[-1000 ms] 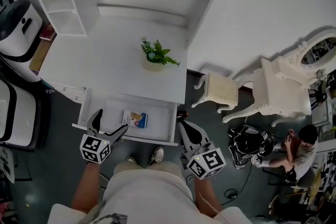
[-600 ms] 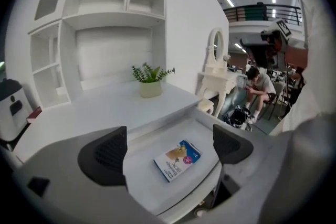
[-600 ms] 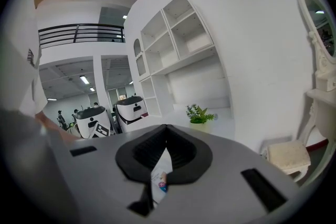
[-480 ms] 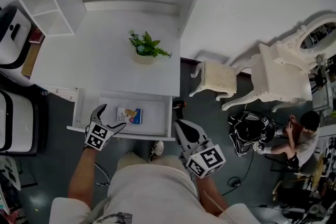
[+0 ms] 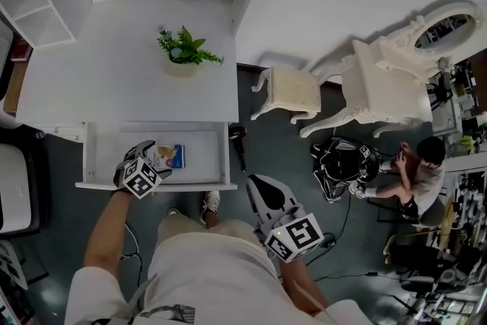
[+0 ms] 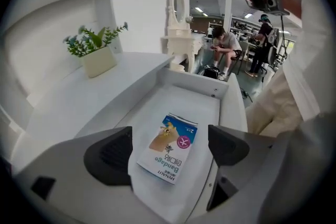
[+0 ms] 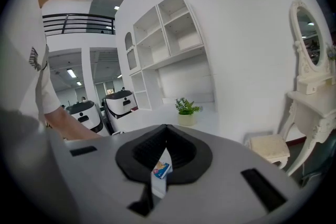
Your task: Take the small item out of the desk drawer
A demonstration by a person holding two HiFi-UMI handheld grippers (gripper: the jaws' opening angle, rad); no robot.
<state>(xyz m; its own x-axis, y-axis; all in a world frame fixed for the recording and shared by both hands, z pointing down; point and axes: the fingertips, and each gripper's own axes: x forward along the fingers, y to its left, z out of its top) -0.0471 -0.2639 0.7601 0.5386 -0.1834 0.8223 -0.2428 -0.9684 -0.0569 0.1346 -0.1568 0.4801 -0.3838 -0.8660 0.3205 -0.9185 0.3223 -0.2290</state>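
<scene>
One drawer (image 5: 204, 185), one bandage pack (image 5: 170, 156), one plant (image 5: 185, 50).

White stool (image 5: 286, 91) and vanity (image 5: 383, 78) on dark floor (image 5: 280, 150)

I see a white desk (image 5: 91, 80). A small green plant (image 5: 183, 49) in a pale pot stands on its top, toward the right side. The drawer (image 5: 90, 156) under the front edge is pulled out. A little flat box (image 5: 173, 156) lies on its white bottom, near the middle. The desk stands on a dark floor (image 5: 68, 232). A cream stool (image 5: 288, 91) stands just beside the desk, and a black bag (image 5: 342, 164) lies farther off.
</scene>
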